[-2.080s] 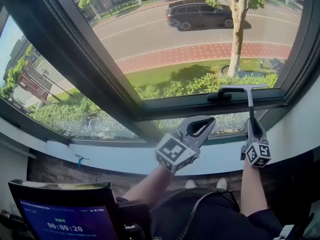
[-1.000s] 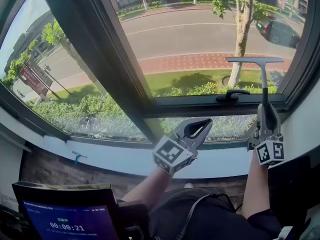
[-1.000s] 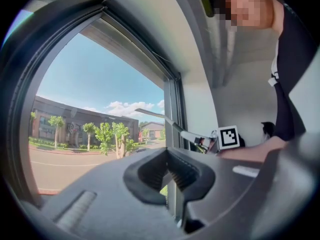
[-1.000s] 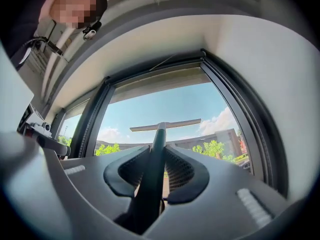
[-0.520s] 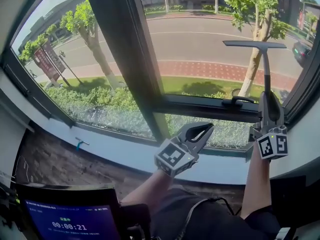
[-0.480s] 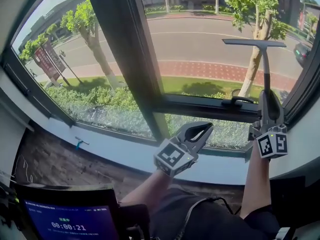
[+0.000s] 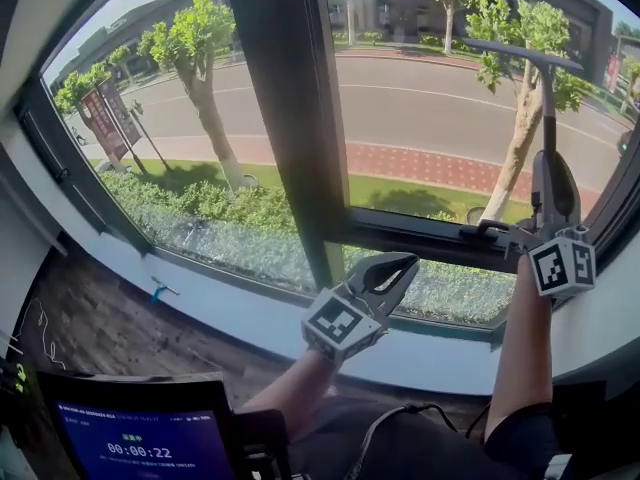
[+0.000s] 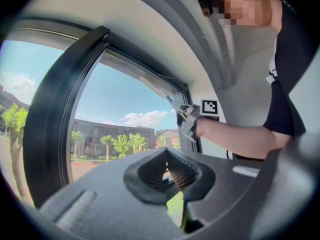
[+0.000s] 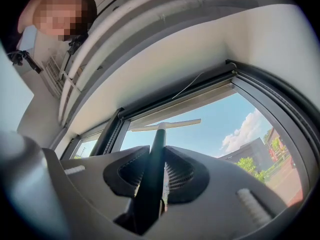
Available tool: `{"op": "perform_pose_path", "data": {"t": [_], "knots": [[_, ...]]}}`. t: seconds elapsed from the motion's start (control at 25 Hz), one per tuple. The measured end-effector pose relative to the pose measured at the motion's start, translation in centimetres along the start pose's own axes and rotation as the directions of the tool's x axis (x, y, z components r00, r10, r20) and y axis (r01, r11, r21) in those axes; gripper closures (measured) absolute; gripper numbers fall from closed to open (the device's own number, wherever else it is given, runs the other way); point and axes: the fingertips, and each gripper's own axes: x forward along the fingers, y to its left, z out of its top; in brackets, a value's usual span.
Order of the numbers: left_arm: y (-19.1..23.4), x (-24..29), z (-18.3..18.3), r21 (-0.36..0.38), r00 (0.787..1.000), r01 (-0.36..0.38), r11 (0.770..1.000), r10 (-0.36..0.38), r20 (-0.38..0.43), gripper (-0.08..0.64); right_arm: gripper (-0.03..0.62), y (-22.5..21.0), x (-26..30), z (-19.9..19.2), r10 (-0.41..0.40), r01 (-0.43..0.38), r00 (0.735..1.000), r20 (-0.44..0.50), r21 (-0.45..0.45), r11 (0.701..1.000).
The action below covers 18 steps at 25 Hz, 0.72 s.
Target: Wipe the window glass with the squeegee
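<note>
Black squeegee [image 7: 548, 108] near upper window frame [image 9: 200, 84]

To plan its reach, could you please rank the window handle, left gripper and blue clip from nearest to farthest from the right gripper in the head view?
1. Window handle, just left of the right gripper.
2. Left gripper, lower left.
3. Blue clip, far left.
</note>
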Motion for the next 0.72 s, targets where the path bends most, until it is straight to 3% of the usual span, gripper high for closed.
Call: {"op": "perform_pose_path", "data": {"t": [0.24,0.52,0.72], "knots": [[5.5,-1.7,1.4,0.045,0.999,0.038,0.998,-0.039,0.016,0.557,0.494,3.4,6.3,1.4,-0.014,0.020,0.996,0.087,-0.070,0.997],[7.8,-1.8,2.2,0.061,0.998,0.058,0.996,-0.059,0.016,0.557,0.494,3.3,10.4,4.1,-0.037,0.053,0.984,0.174,-0.088,0.995],[9.6,-1.8,2.5,0.064,0.998,0.053,0.996,-0.055,0.028,0.557,0.494,3.7,13.2,5.9,-0.017,0.059,0.974,0.225,-0.181,0.982]]}}
